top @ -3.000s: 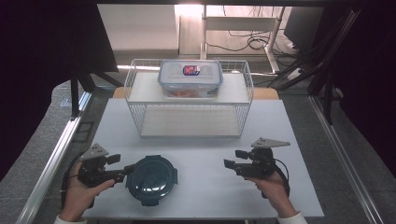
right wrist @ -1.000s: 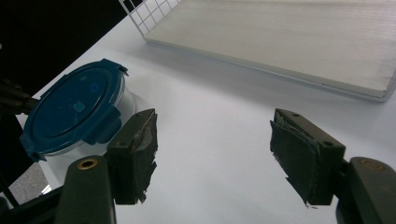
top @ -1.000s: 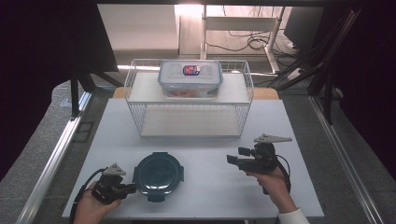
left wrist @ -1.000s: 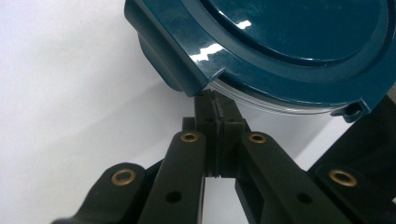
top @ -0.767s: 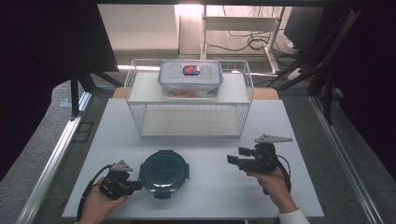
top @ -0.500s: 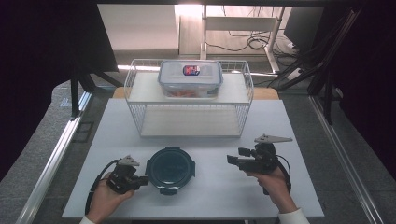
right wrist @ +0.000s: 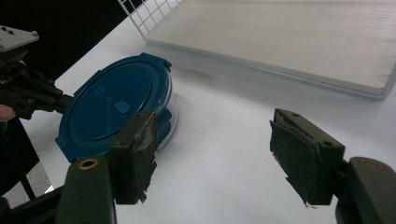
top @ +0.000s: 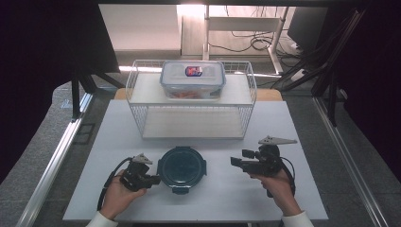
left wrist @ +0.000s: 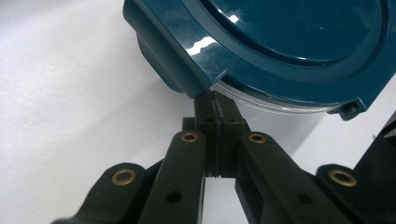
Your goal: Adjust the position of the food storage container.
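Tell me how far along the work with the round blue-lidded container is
Early stage. Done: the round container sits on the white table in front of the wire rack. In hand: the left gripper, jaws shut, presses its tips against the container's side under the lid rim. Left: the right gripper waits open beside it, touching nothing, and the lid looks latched on.

A lab-like test bench: white table, black curtains, metal frame rails, floor cables.
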A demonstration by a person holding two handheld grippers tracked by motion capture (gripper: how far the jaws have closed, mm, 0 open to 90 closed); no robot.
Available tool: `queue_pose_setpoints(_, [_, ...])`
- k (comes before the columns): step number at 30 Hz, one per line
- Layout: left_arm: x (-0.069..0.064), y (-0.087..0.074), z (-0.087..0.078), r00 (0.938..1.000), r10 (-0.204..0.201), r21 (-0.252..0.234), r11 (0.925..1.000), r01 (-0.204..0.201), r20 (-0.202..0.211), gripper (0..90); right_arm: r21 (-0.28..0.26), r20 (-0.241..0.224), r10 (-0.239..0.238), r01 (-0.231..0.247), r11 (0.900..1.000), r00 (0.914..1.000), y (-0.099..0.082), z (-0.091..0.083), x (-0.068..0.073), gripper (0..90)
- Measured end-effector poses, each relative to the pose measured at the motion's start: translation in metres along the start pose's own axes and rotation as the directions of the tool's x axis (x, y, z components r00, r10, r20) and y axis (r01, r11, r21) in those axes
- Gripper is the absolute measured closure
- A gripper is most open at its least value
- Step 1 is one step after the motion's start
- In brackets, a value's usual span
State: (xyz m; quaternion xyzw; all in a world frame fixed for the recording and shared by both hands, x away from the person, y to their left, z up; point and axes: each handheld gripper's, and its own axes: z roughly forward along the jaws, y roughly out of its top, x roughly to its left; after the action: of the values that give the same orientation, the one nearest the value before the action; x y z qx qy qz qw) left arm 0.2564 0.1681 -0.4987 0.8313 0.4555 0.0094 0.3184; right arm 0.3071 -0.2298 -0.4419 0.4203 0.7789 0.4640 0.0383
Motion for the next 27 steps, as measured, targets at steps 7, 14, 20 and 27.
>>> queue_pose_setpoints(7, [-0.003,0.010,0.008,1.0000,0.004,0.010,0.9999,-0.004,-0.009,89.9,0.004,-0.001,-0.001,0.001,1.0000,1.0000,0.000,0.002,0.001,31.7])
queue_pose_setpoints(14, [-0.006,0.016,0.013,1.0000,-0.004,0.014,0.9999,0.004,-0.006,89.9,0.007,0.006,0.006,-0.006,1.0000,1.0000,-0.001,0.002,-0.002,32.0])
queue_pose_setpoints(20, [-0.011,0.019,0.016,0.9999,0.005,0.019,0.9998,-0.005,-0.009,89.9,0.008,0.008,0.011,-0.011,0.9999,0.9999,-0.001,0.002,-0.002,32.0])
queue_pose_setpoints(27, [-0.015,0.023,0.020,0.9999,0.008,0.018,0.9998,-0.008,-0.011,89.8,0.010,0.005,0.014,-0.014,0.9999,0.9999,-0.001,0.004,-0.003,31.9])
